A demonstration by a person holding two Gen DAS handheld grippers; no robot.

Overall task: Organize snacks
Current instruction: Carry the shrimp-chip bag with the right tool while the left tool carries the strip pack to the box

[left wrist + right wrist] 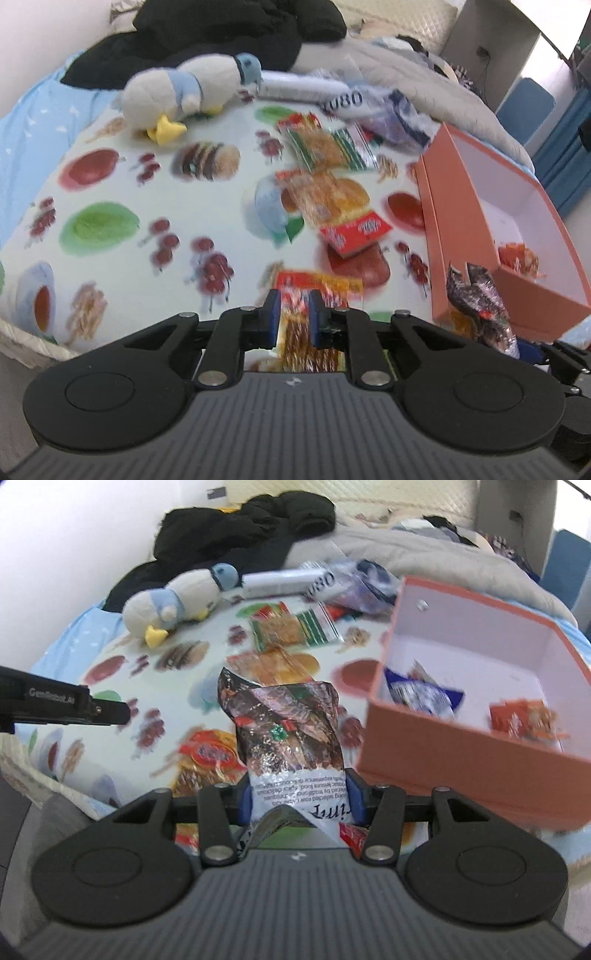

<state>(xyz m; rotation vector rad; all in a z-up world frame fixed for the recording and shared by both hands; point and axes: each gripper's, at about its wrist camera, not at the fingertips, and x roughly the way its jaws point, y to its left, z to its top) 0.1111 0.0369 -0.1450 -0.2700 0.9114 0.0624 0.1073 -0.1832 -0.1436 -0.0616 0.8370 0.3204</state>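
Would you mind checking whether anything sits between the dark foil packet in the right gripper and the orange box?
Nothing visible does: the dark foil packet is held in the right gripper, and only the orange box's near wall lies ahead to clear.

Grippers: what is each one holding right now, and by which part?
The left gripper pinches an orange-red snack packet near its lower middle. The right gripper clamps a dark foil snack bag by its white printed bottom end.

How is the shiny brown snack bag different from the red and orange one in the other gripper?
The shiny brown bag is dark and crinkly, held by the right gripper; the red and orange packet is bright, held by the left gripper. The brown bag sticks up above its jaws; the packet hangs low. Both are clamped snacks outside the orange box.
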